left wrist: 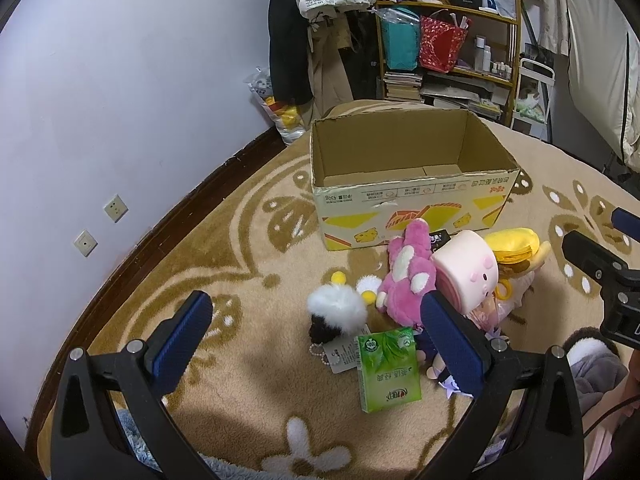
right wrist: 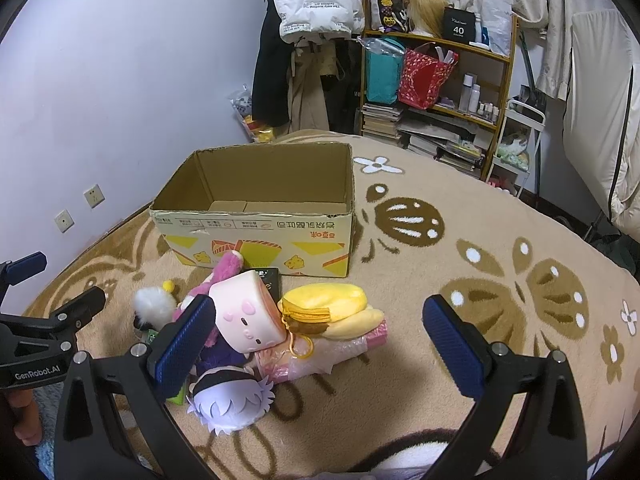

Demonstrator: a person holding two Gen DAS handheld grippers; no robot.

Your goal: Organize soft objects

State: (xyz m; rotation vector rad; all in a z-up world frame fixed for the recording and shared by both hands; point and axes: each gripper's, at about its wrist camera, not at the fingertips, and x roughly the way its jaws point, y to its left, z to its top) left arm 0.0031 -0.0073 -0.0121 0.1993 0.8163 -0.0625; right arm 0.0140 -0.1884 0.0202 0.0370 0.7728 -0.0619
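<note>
The soft toys lie heaped on the patterned blanket (left wrist: 224, 248) just in front of the cardboard box (left wrist: 404, 204), with the pink plush (left wrist: 404, 272) touching the box's printed front and the pink cube plush (right wrist: 250, 312) beside the yellow plush (right wrist: 328, 306). The left gripper (left wrist: 316, 340) hovers spread wide and empty above the green tissue pack (left wrist: 386, 368) and white fluffy toy (left wrist: 340, 306). The right gripper (right wrist: 316, 340) is likewise wide apart, holding nothing, its left finger over the heap's near edge.

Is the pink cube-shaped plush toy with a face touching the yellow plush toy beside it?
Touching. In the right wrist view, the pink cube-shaped plush toy presses directly against the yellow plush toy, with no carpet visible between them.
</note>
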